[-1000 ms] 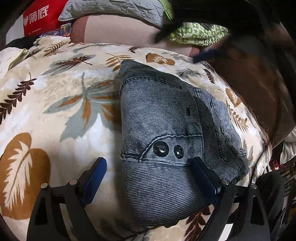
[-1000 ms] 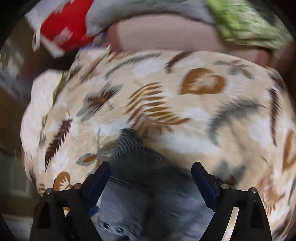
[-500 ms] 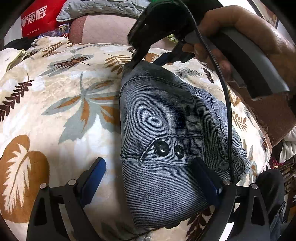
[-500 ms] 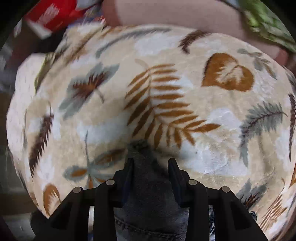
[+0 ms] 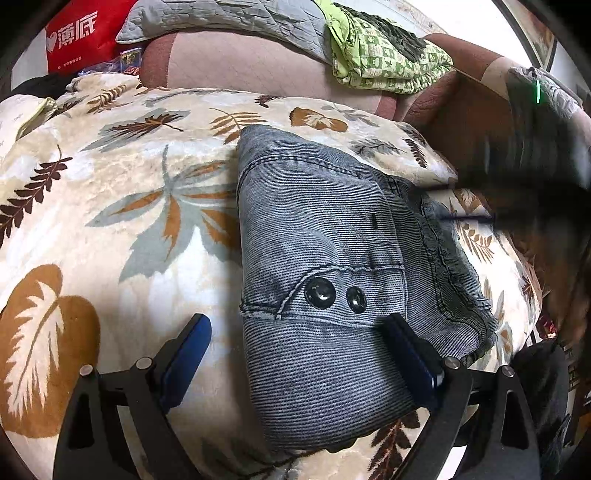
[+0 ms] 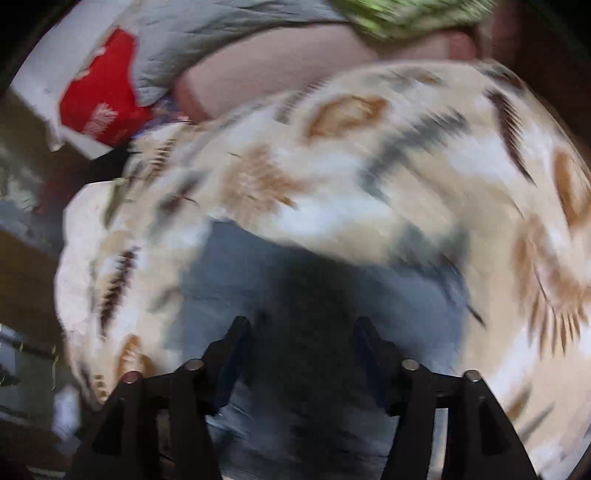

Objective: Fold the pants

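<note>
Folded grey-blue denim pants point(image 5: 325, 258) with two dark buttons lie on a leaf-patterned blanket point(image 5: 110, 221). My left gripper point(image 5: 295, 325) is open and held low over the pants' near end. Its right finger rests on the denim and its left finger hovers over bare blanket. My right gripper point(image 6: 302, 325) is a dark motion blur at the right edge of the left wrist view point(image 5: 535, 177). In its own blurred view it hangs above the pants point(image 6: 295, 280), jaws opening, pads clear of the cloth.
A pinkish sofa back point(image 5: 240, 66) runs behind the blanket, with a grey quilt point(image 5: 221, 18), a green patterned cloth point(image 5: 384, 55) and a red bag point(image 5: 77, 40) on it. The blanket's edge drops off at the right point(image 5: 517, 295).
The right gripper, narrowed over the pants' far corner half a second ago, has widened and swung off to the right. The left gripper and the pants have not moved.
</note>
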Tool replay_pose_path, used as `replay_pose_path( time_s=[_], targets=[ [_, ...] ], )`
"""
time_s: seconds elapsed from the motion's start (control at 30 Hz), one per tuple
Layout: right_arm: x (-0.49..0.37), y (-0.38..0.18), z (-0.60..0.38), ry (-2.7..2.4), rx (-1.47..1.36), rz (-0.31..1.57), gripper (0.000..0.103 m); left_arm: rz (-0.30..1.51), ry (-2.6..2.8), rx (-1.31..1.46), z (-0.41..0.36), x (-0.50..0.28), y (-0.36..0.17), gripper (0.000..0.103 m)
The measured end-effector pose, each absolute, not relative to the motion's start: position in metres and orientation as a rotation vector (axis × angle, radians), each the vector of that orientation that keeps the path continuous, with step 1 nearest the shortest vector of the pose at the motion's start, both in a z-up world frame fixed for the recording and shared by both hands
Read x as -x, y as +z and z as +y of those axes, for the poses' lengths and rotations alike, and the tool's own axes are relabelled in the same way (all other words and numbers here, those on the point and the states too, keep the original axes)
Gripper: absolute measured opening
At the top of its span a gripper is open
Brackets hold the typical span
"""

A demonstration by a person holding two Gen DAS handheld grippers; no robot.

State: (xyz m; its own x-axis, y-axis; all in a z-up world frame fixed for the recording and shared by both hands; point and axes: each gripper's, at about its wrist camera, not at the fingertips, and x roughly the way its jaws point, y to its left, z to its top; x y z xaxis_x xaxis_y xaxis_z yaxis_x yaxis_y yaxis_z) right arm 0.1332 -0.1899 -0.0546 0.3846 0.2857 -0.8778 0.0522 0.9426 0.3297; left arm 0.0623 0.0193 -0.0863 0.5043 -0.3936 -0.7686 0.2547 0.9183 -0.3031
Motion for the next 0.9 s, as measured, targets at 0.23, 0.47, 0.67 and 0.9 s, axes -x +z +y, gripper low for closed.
replay_pose_path(
  time_s=[0.23, 0.47, 0.67, 0.9],
  targets=[
    [-0.109, -0.068, -0.211, 0.138, -0.371, 1.158, 0.066, 0.904, -0.388, 0.221, 0.033, -0.05, -0.071, 0.095],
    [-0.051, -0.049, -0.207, 0.225, -0.392, 1.071, 0.067, 0.808, -0.295, 0.304, 0.059, -0.046, -0.057, 0.095],
    [-0.036, -0.085, -0.204, 0.264, -0.394, 1.098, 0.074, 0.862, -0.271, 0.293, 0.058, -0.051, -0.07, 0.095],
    [-0.018, -0.056, -0.204, 0.258, -0.399, 1.027, 0.076, 0.846, -0.263, 0.305, 0.062, -0.053, -0.071, 0.095]
  ],
)
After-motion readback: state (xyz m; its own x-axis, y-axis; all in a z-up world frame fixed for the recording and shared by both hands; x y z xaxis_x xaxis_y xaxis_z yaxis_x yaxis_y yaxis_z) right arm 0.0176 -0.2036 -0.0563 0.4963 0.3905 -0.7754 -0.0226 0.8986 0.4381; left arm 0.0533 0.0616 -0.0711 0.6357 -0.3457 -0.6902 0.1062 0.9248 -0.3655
